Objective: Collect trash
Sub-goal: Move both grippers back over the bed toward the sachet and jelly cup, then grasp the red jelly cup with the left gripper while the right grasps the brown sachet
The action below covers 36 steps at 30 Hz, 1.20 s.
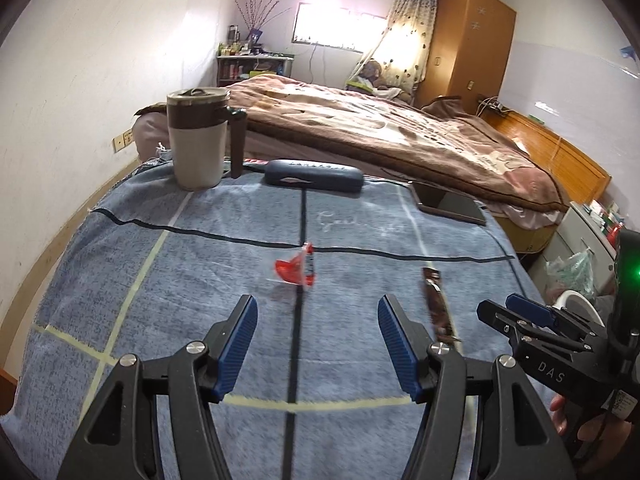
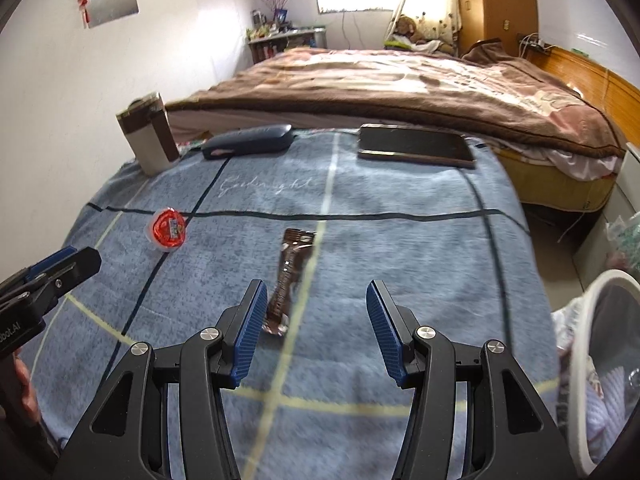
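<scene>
Above the blue blanket (image 1: pixel 200 264), both grippers' jaws wide apart (empty), near brown wrapper (image 2: pixel 290 276).

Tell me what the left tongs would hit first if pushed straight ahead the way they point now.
Most likely the red jelly cup: it lies on the blue blanket just ahead of the open left tongs, roughly centred between them. Depth is unclear; they might pass above it.
</scene>
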Available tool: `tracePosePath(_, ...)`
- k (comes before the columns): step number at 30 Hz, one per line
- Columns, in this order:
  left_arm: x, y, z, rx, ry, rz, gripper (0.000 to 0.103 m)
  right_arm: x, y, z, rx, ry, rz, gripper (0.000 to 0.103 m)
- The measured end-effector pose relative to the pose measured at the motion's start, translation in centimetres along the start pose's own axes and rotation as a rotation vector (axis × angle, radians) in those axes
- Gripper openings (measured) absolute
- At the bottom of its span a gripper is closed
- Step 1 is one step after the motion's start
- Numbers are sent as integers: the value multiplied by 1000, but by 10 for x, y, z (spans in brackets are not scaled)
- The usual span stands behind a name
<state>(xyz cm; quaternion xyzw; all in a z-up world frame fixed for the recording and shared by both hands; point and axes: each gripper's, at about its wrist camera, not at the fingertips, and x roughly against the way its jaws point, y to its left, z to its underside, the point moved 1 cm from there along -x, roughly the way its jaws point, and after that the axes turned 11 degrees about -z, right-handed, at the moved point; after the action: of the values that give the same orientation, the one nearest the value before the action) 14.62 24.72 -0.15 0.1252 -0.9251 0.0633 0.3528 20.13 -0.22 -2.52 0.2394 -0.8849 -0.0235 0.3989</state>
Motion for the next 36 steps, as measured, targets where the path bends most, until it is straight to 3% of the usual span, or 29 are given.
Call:
tracePosePath(20,-86,2,-19,-38,120,-3,68,-54,5,-9,4,97,-4,54)
tracePosePath(29,-105,8,-19,-5,147,-7,68,-62,11,-11,34,101,18,38)
tracePosePath(34,-106,8,-18,1,142,4,68,-63,10,-12,28,96,23,21)
tracePosePath(36,-106,8,-18,2,143,5,60,-63,10,-12,26,95,20,21)
